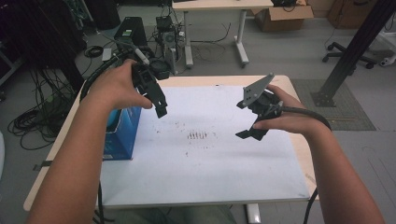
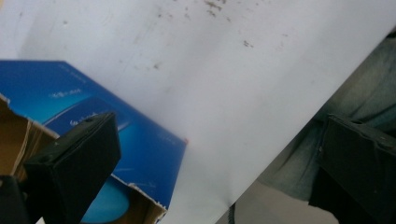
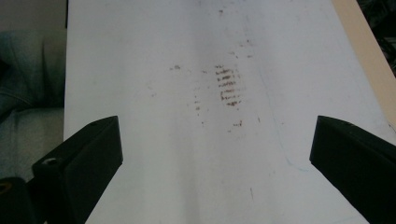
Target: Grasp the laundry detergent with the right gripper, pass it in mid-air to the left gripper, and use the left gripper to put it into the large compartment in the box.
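Both grippers are held in the air above a white sheet [image 1: 201, 158] that covers the table. My left gripper [image 1: 160, 108] hangs beside the upper right corner of a blue cardboard box [image 1: 122, 133]. In the left gripper view its jaws [image 2: 219, 128] stand wide open and empty, with the box [image 2: 107, 116] below, its top torn open. My right gripper [image 1: 250, 134] floats over the sheet's right half, angled down to the left. It is open [image 3: 212, 128] with nothing between its fingers, over a patch of brown marks [image 3: 229, 86].
The wooden table edge [image 1: 299, 112] frames the sheet. The brown marks [image 1: 198, 136] sit mid-sheet. Cables [image 1: 32, 121] and equipment lie on the floor at the left and behind. A second desk [image 1: 215, 5] and an office chair base [image 1: 348, 56] stand farther back.
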